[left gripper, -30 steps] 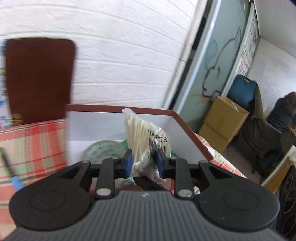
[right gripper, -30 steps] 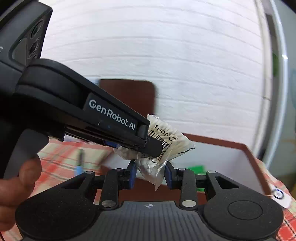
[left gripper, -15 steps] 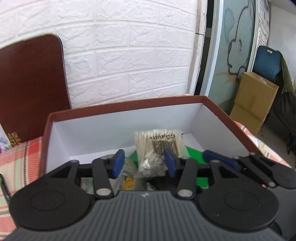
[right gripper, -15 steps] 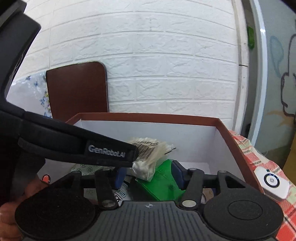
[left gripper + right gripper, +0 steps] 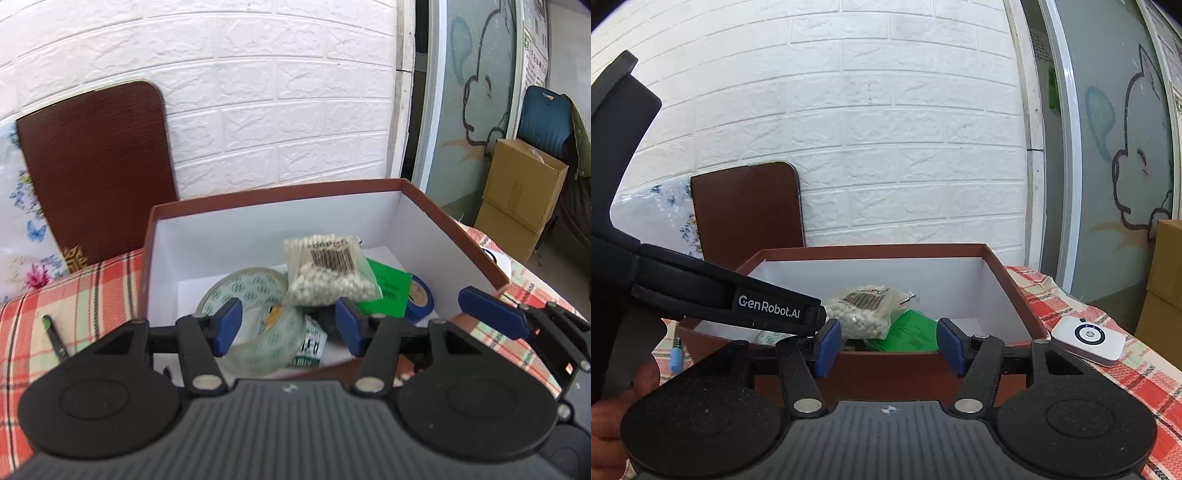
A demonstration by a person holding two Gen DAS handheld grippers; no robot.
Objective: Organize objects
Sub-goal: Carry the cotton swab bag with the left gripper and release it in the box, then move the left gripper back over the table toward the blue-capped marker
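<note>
A clear bag of cotton swabs [image 5: 330,271] lies inside the brown box [image 5: 258,195], resting on a tape roll [image 5: 245,295] and a green packet [image 5: 391,288]. My left gripper [image 5: 290,328] hovers over the box's near side, its jaws opening with nothing pressed between the blue pads. In the right wrist view the bag of cotton swabs [image 5: 866,308] rests on the green packet [image 5: 910,332]. My right gripper [image 5: 888,345] stands at the box's [image 5: 894,365] near wall, jaws opening and empty. The left gripper's body crosses that view from the left.
A blue tape roll [image 5: 419,299] and a small carton [image 5: 310,345] also lie in the box. A pen [image 5: 53,334] lies on the plaid cloth at left. A white round-buttoned device [image 5: 1089,339] sits right of the box. A brown board [image 5: 96,166] leans on the brick wall.
Both grippers let go of the cotton swab bag, which dropped into the box. Both jaws widened, and both grippers drew back toward the box's near side.
</note>
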